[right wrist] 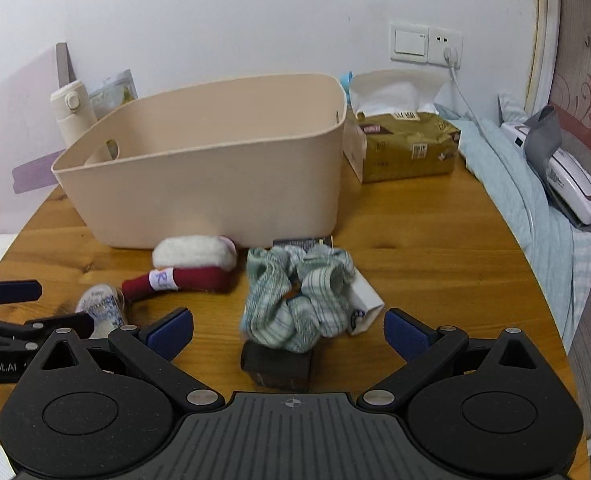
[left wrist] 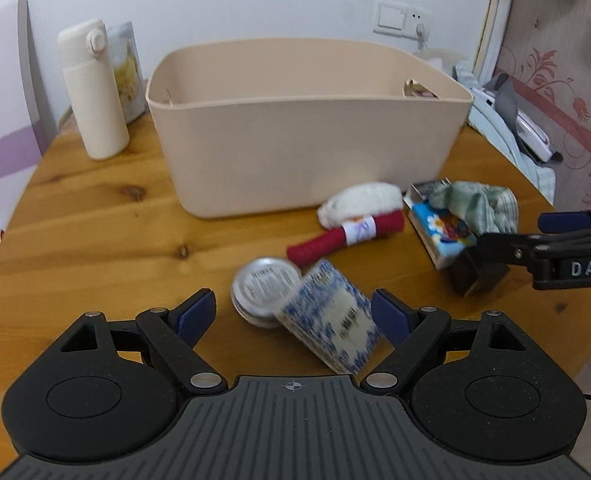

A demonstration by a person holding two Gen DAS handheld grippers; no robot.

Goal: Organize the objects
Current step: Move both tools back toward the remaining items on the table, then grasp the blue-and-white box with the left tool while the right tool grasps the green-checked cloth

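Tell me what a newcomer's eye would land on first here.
The big beige storage bin at the back of the round wooden table dominates. In front of it lies a scatter: a red-and-white Christmas stocking, a crumpled green checked cloth and a blue patterned box leaning on a round tin.

left gripper [left wrist: 294, 314]: fingers spread wide, angled downward, gripping nothing
right gripper [right wrist: 289, 334]: fingers spread wide, angled downward, gripping nothing
relative position: side by side, each visible in the other's view
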